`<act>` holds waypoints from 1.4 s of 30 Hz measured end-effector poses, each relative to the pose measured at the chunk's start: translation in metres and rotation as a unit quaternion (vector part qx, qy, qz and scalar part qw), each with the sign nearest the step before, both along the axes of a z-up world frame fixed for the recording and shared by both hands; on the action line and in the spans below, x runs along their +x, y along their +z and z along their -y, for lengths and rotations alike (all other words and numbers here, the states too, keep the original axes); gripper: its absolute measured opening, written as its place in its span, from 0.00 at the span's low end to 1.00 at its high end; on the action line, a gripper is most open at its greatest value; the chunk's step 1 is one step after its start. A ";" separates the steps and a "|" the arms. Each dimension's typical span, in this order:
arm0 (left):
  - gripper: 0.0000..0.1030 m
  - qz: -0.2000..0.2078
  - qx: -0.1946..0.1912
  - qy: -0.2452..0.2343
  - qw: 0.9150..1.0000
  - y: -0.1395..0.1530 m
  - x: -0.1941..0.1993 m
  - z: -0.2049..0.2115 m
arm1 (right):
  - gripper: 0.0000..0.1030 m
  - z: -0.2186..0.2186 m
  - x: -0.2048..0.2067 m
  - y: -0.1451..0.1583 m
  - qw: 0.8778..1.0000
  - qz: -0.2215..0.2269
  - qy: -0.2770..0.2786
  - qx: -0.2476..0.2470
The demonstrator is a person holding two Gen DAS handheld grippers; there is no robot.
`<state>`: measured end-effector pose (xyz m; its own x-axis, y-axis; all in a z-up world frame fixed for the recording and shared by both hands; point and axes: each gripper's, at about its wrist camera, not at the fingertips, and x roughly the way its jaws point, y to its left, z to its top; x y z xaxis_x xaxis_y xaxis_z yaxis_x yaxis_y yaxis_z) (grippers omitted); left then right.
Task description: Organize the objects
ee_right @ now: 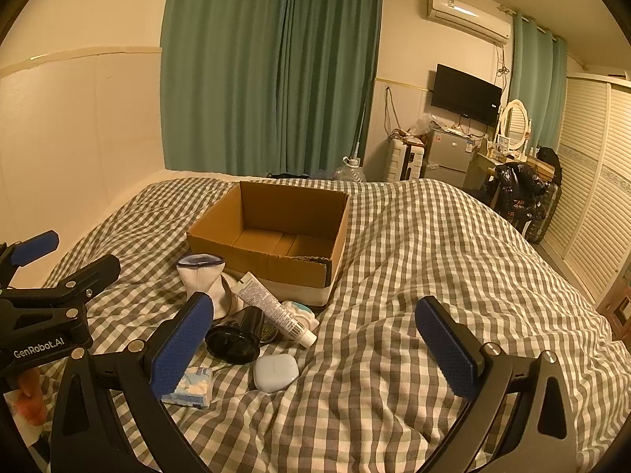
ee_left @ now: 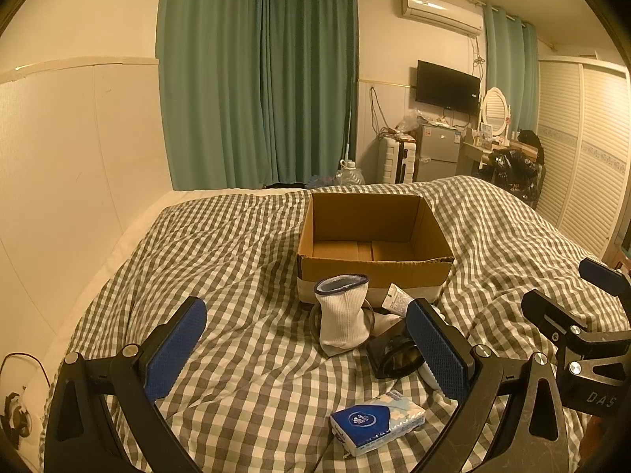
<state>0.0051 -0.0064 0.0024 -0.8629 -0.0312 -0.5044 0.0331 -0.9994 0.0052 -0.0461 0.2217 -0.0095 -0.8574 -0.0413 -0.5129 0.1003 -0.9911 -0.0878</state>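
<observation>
An open, empty cardboard box (ee_left: pixel 374 260) (ee_right: pixel 272 254) sits on the checked bed cover. In front of it lie a white sock with a blue cuff (ee_left: pixel 342 313) (ee_right: pixel 201 274), a white tube (ee_left: pixel 398 300) (ee_right: pixel 276 305), a black cup on its side (ee_left: pixel 394 354) (ee_right: pixel 236 337), a small white rounded case (ee_right: pixel 275 372) and a blue tissue pack (ee_left: pixel 376 423) (ee_right: pixel 193 388). My left gripper (ee_left: pixel 307 349) is open and empty, just short of the sock. My right gripper (ee_right: pixel 315 345) is open and empty, to the right of the pile; it also shows in the left wrist view (ee_left: pixel 568 315).
The bed cover (ee_right: pixel 414 276) is rumpled, with a raised fold to the right. A padded headboard wall (ee_left: pixel 59 177) runs along the left. Green curtains, a wall TV, a small fridge (ee_left: pixel 435 151) and a dressing table stand beyond the bed; a wardrobe (ee_right: pixel 591 197) is at the right.
</observation>
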 end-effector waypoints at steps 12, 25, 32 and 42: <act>1.00 0.001 0.000 0.001 1.000 -0.002 0.002 -0.002 | 1.00 0.001 0.002 0.000 1.000 0.002 0.003 -0.001; 1.00 -0.005 0.004 -0.003 1.000 -0.002 0.004 -0.002 | 1.00 0.002 0.006 0.002 1.000 -0.003 0.008 -0.001; 1.00 -0.003 0.002 -0.005 1.000 -0.001 0.005 -0.002 | 0.99 0.003 0.007 0.004 1.000 -0.004 0.010 0.000; 1.00 0.015 -0.001 0.001 1.000 -0.005 -0.003 0.000 | 0.99 0.003 0.005 0.004 1.000 0.001 0.013 0.000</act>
